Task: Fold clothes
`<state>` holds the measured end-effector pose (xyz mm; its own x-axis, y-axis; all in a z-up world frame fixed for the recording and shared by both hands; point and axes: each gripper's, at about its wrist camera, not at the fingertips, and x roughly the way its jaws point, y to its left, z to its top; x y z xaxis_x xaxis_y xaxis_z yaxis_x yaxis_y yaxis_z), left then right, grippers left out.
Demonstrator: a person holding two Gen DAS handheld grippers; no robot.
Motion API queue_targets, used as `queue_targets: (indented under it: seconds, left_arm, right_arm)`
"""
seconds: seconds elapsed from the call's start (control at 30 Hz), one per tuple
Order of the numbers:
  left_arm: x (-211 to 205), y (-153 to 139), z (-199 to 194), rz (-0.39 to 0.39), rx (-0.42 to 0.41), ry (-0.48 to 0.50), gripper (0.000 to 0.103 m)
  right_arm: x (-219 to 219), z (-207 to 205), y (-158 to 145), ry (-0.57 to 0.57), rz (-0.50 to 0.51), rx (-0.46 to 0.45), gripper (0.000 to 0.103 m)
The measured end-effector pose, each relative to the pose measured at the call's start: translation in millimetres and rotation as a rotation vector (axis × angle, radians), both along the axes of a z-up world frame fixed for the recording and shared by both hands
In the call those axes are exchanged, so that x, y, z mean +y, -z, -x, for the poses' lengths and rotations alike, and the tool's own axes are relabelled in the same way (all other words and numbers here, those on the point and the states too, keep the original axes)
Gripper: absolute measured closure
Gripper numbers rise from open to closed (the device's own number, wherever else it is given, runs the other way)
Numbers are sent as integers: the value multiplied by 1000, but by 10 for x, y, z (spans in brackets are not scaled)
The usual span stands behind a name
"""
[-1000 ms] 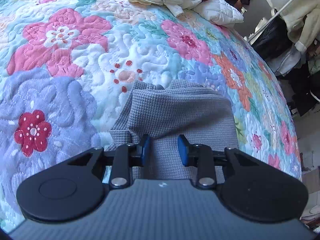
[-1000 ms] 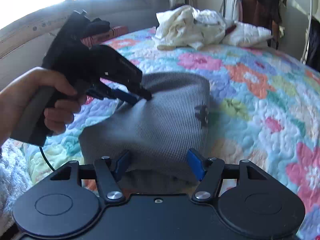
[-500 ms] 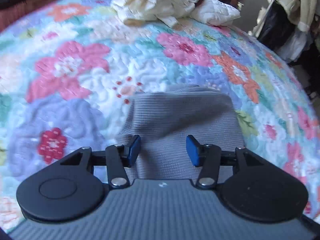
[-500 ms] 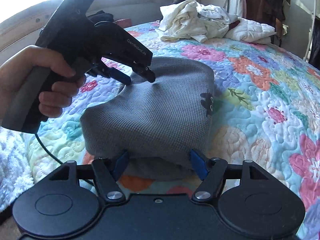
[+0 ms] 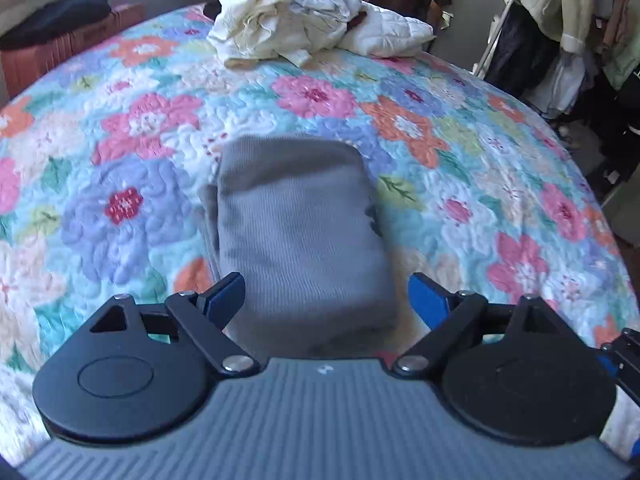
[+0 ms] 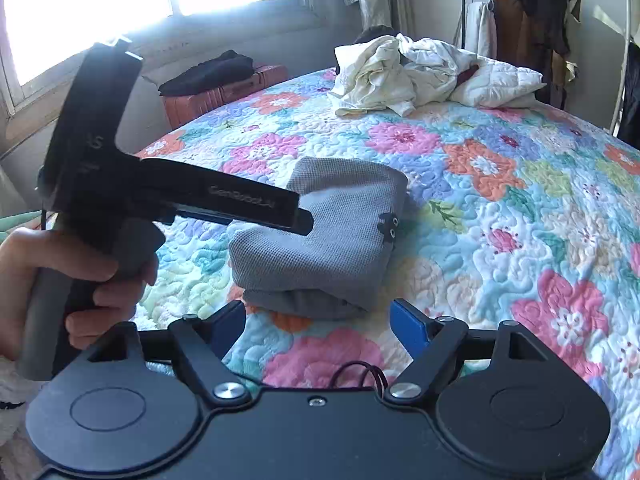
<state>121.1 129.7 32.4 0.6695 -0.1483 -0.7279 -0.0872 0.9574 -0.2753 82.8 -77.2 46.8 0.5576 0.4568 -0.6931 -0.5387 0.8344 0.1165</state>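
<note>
A grey knit garment (image 5: 300, 232) lies folded into a compact rectangle on the floral quilt (image 5: 460, 184); in the right wrist view (image 6: 332, 236) a small black emblem shows on its right edge. My left gripper (image 5: 326, 296) is open and empty, held above the garment's near end. It also shows in the right wrist view (image 6: 296, 216), lifted clear of the fabric on the left side. My right gripper (image 6: 318, 320) is open and empty, just short of the garment's near edge.
A heap of cream clothes (image 6: 392, 72) and a white quilted pillow (image 6: 496, 84) lie at the far end of the bed. A reddish suitcase with dark cloth (image 6: 220, 88) stands by the window. A clothes rack (image 5: 560, 40) stands at the right.
Both grippers opened wider and pulled back and up from the garment. The garment has settled flat into its folded shape on the quilt.
</note>
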Motion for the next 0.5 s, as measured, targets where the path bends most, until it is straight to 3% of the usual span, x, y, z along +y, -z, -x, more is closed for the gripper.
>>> queue_targets:
  seconds: [0.13,0.33,0.5]
  left_arm:
    - [-10,-232,356,-52,-13,-40,14]
    - [-67,-804,782,-245,-81,-27,4]
    - [-5,-1018,990,-227,-27,-8,0]
  right_arm:
    - [-172,189,-155,22,-6,33,20]
    - [-467,451,-553,49,-107,40,20]
    - [-531,576,-831,27,-147,41,16]
